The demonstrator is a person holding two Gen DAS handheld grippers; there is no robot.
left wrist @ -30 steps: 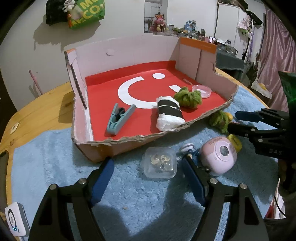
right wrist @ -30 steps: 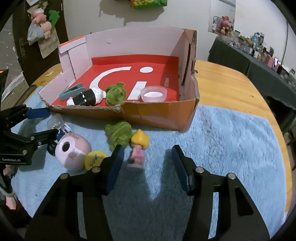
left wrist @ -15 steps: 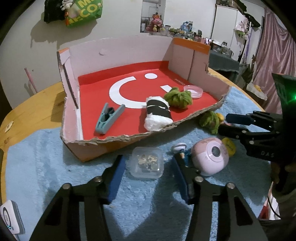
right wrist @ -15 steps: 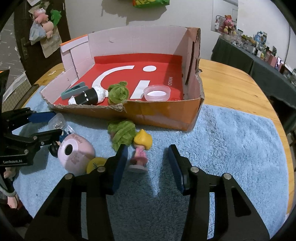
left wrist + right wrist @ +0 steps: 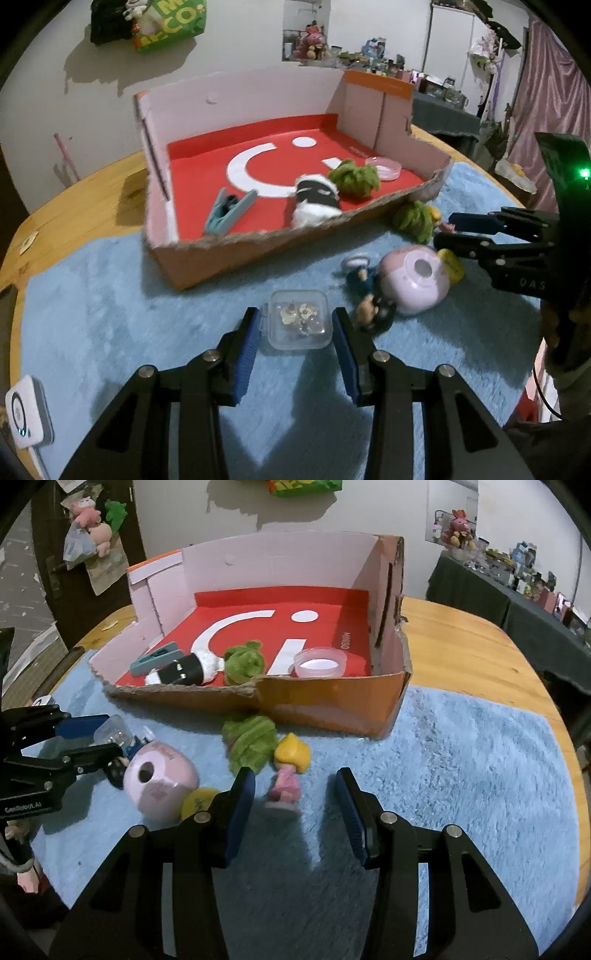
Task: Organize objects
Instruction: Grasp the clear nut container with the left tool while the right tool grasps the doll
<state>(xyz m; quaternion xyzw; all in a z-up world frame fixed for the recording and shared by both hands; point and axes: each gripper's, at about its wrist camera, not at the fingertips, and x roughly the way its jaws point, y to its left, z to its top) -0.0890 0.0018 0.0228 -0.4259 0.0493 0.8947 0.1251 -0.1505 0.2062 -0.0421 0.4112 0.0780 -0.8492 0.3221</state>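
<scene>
A: So, from the left wrist view, what are the left tongs doing?

B: Their jaws are closing around the small clear plastic case, which is sitting on the blue fluffy mat just in front of the cardboard box. The pads are flanking the case, and a thin gap is showing on each side, so they are not gripping it yet.

A: And what is lying in the box?

B: A teal clip, a black-and-white roll, a green fuzzy ball and a shallow clear dish are resting on its red floor. In front of the box, to the case's right, a pink round toy and a small dark figurine are lying on the mat.

A: Now the right wrist view?

B: The right tongs are standing released, hovering over the mat in front of the box. A yellow-haired doll in pink is standing between the fingers, nearer the left finger, and whether it is touching that finger I cannot tell. A second green fuzzy ball is lying just beside the doll, against the box's front wall. The tabletop is showing bare wood to the box's right.
</scene>
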